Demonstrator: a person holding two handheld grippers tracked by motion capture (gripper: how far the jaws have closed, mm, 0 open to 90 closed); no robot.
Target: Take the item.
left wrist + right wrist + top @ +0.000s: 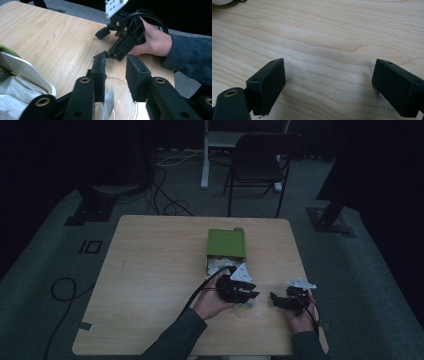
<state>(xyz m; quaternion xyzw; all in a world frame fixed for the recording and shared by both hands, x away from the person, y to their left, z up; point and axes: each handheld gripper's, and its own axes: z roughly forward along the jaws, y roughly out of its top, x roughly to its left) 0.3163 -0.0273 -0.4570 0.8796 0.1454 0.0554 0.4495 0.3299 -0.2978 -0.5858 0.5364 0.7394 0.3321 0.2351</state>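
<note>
The left gripper (116,65) stood with its two black jaws partly apart, pointed down over a shallow, round dish of clear plastic or glass (125,100). A thin, translucent sliver of film or wrapper (108,100) hung against the inner pad of one jaw. The other pad stood clear of it, so nothing was pinched. The right gripper (328,82) rested just beside, its jaws spread wide over bare wood with nothing between them.

In the high view, the left gripper (252,292) hovered at the dish (245,307), near the front edge of the pale wooden table (150,270). The right gripper (274,297) sat near it, to its right. Just behind the dish lay a green rectangular box (226,242), its white inner tray (25,70) slid open towards the person and holding crumpled white paper packets (12,87).

The sliver looked almost weightless and limp — likely to cling to a pad or flutter, and best pinched flat across its middle with a full close. The dish seemed light, stiff and slippery, perhaps breakable. Its rim would be the place to grasp, gently. The packets seemed soft and crushable — best taken by a free corner.

Counted: two grippers, one dish, one sliver, one green box with one tray. The packets were several, too bunched to number.
</note>
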